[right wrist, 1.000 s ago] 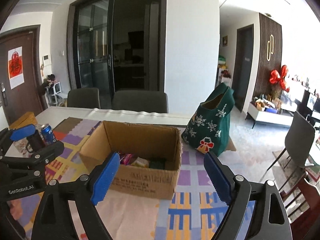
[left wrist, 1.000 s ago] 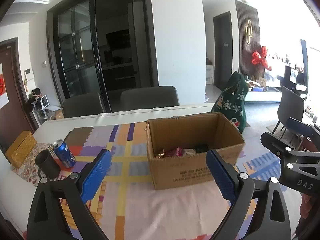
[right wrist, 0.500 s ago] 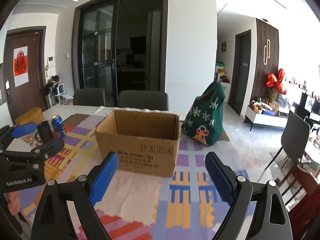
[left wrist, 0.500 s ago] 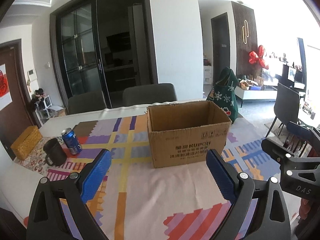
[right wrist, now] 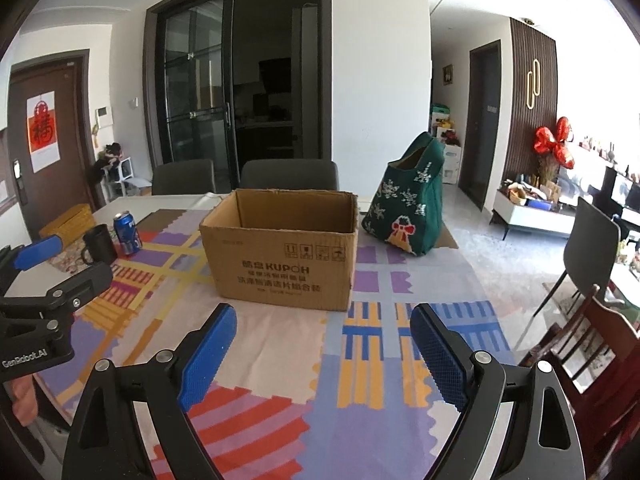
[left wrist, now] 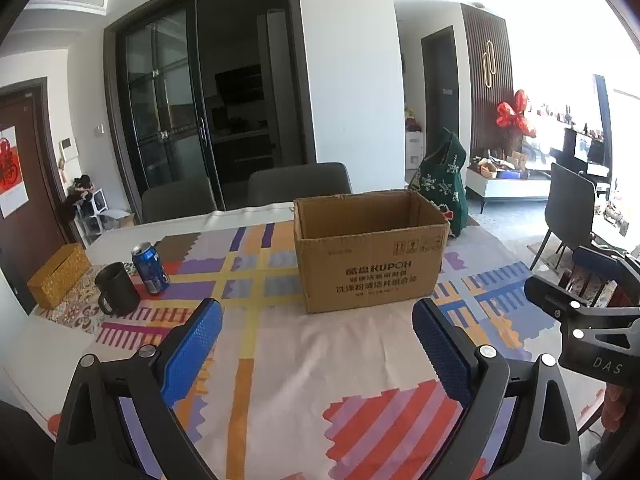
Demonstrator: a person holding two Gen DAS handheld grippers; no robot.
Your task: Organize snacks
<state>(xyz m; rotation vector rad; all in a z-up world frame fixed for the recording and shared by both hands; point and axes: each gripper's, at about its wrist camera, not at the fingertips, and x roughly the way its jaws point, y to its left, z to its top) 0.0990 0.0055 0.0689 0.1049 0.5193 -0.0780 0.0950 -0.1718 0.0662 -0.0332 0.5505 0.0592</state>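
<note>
An open brown cardboard box (left wrist: 372,268) (right wrist: 282,264) with printed lettering stands on the patterned tablecloth; its inside is hidden from this low angle. My left gripper (left wrist: 318,320) hovers over the cloth in front of the box, open and empty. My right gripper (right wrist: 322,326) does the same a little to the right, open with nothing between its blue pads (right wrist: 438,354). Each gripper shows at the edge of the other's view. A green snowflake bag (right wrist: 412,200) stands behind the box on the right.
A blue drink can (left wrist: 150,268) and a dark mug (left wrist: 116,288) stand left of the box, with a yellow woven box (left wrist: 58,276) further left. Grey chairs (right wrist: 290,174) line the table's far side. A wooden chair (right wrist: 596,360) sits at the right edge.
Both grippers have drawn back from the box and sunk slightly; the box now looks smaller, its front face shows and the snacks inside have gone out of sight.
</note>
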